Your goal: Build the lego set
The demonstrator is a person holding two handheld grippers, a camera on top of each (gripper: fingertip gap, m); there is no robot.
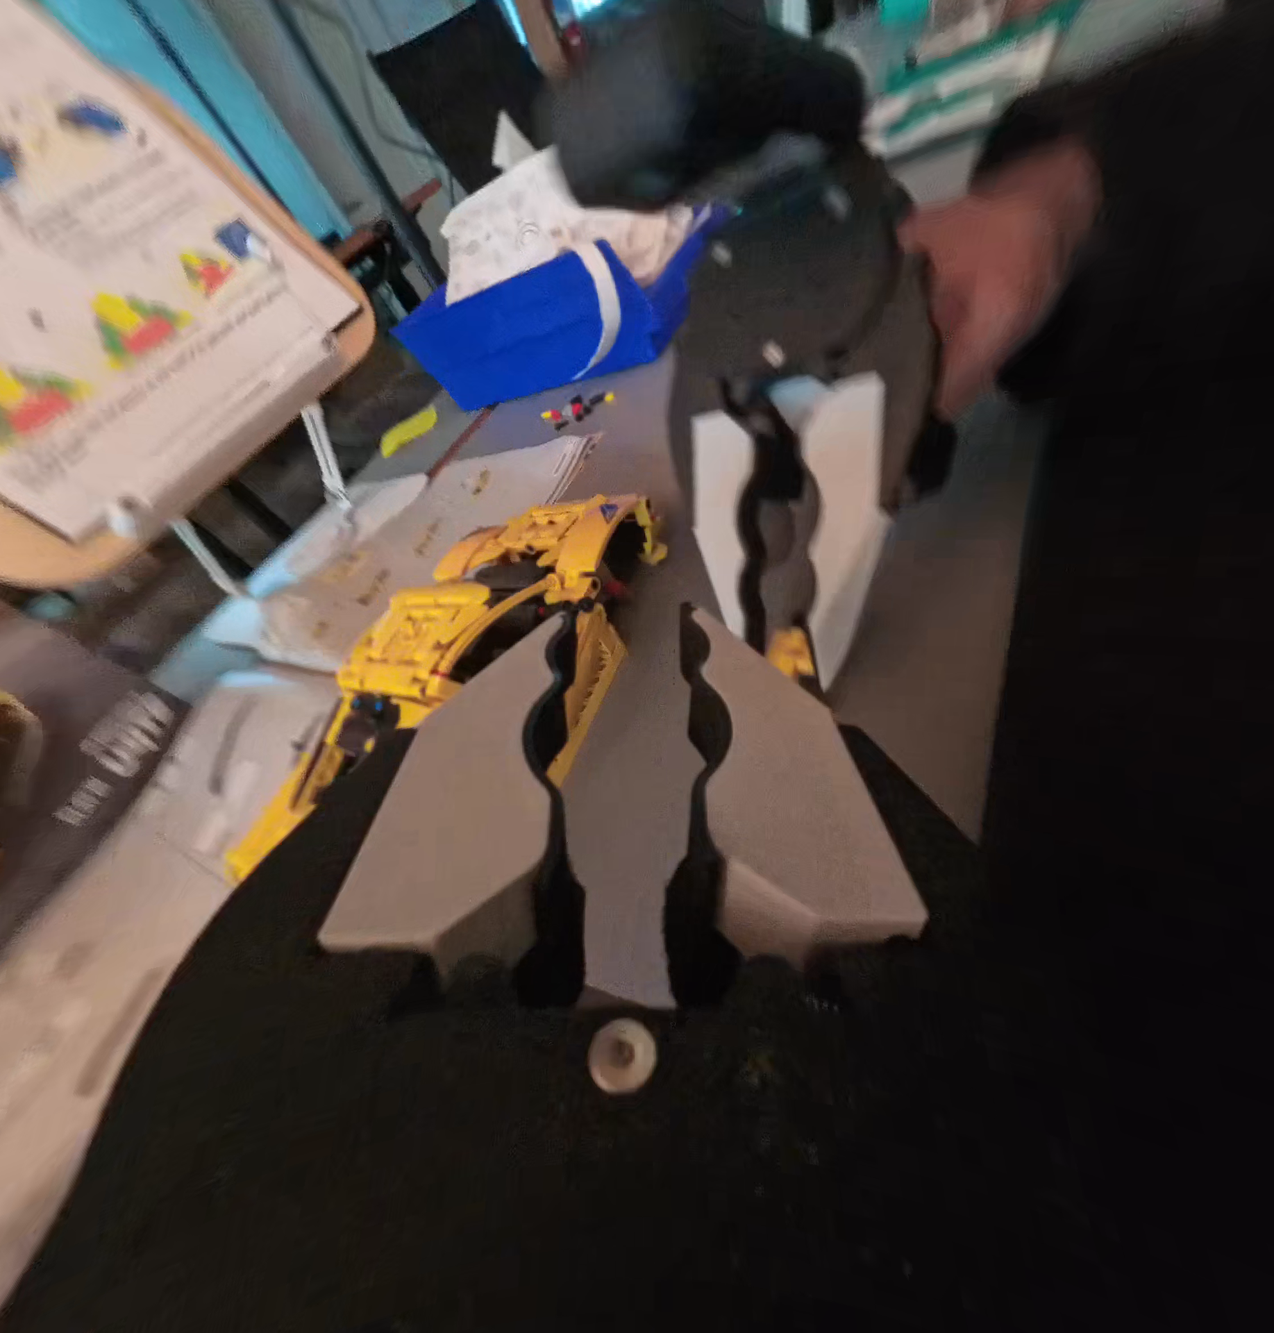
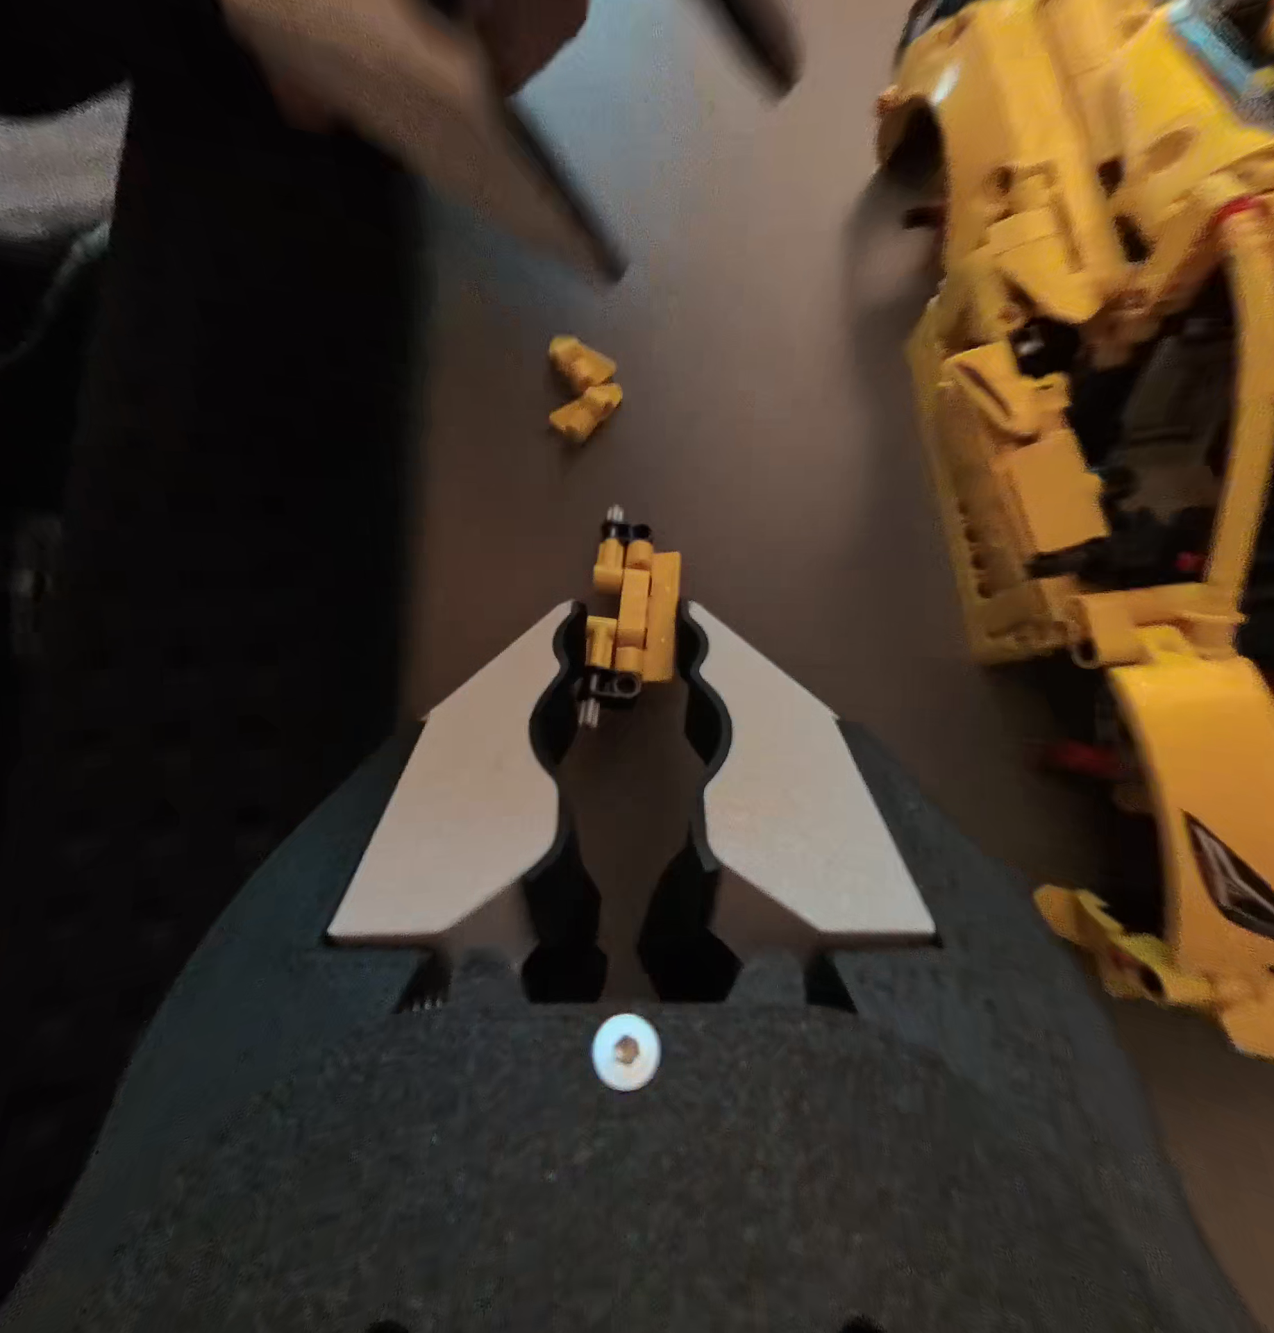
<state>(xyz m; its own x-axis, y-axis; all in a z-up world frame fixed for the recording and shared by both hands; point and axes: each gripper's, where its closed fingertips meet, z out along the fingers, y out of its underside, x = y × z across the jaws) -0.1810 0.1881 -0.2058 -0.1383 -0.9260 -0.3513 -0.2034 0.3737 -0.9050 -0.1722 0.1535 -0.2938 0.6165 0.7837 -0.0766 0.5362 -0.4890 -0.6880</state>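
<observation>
My left gripper [image 1: 623, 627] hangs over the grey counter [image 1: 908, 620] with its fingers spread and nothing between them. Just beyond its tips and to the left lies the large yellow brick-built car model [image 1: 504, 599], partly assembled, with black parts showing through its bodywork; in the right wrist view the same car [image 2: 1095, 505] fills the right edge.

My right gripper [image 2: 628, 613] is clamped on a small yellow brick sub-assembly with black connectors and thin grey pins at both ends [image 2: 630, 613], held lengthwise between the fingertips above the counter. From the left wrist view I see that gripper [image 1: 792, 642] farther off on the right, pointing down, with a bit of yellow showing at its tips and a hand [image 1: 994, 281] on its grip.

Two small loose yellow pieces [image 2: 583, 389] lie touching each other on the counter ahead of the right gripper, well apart from the car.

At the far side sits a blue folded box [image 1: 533, 324] with white printed sheets in it, and a few tiny red, yellow and black parts [image 1: 576, 411] just in front. A propped white instruction board with coloured brick diagrams [image 1: 114, 288] stands at the left; its print is too blurred to read, as is the white lettering on the dark booklet [image 1: 78, 757] near left.
</observation>
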